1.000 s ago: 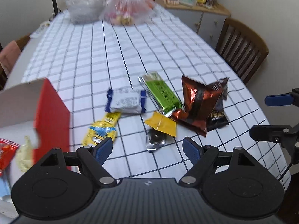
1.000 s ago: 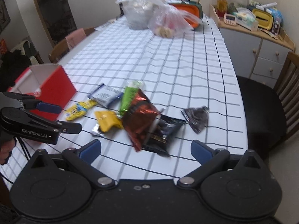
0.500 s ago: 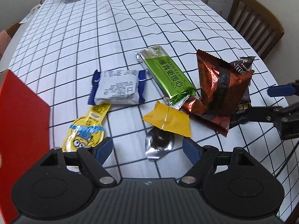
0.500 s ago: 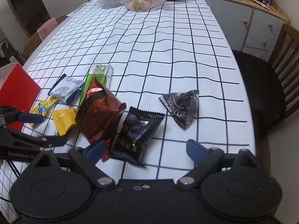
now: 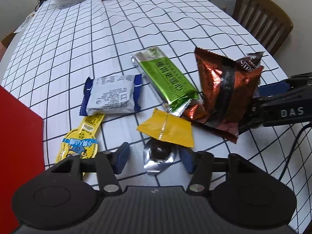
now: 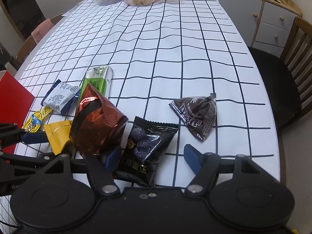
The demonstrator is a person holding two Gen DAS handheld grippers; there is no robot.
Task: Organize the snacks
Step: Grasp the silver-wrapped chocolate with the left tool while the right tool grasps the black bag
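Silver packet [image 5: 159,159]: we found it on the checked tablecloth [image 5: 136,29], partly under the yellow sachet [image 5: 167,129].
Left gripper [image 5: 155,160]: our jaws were closing around it, pads not yet touching.
Black pouch [image 6: 145,150]: it lay beside the copper bag [image 6: 97,124].
Right gripper [image 6: 152,159]: our jaws were closing astride it, still apart.

Soft, even indoor light falls from above and casts only faint shadows under the packets. Glare flares on the copper foil bag [image 5: 224,89] and the silver wrapper [image 5: 159,159]. Fisheye distortion bows the grid lines of the table [image 6: 175,39] toward its far corners, where detail softens; the frame corners go black.
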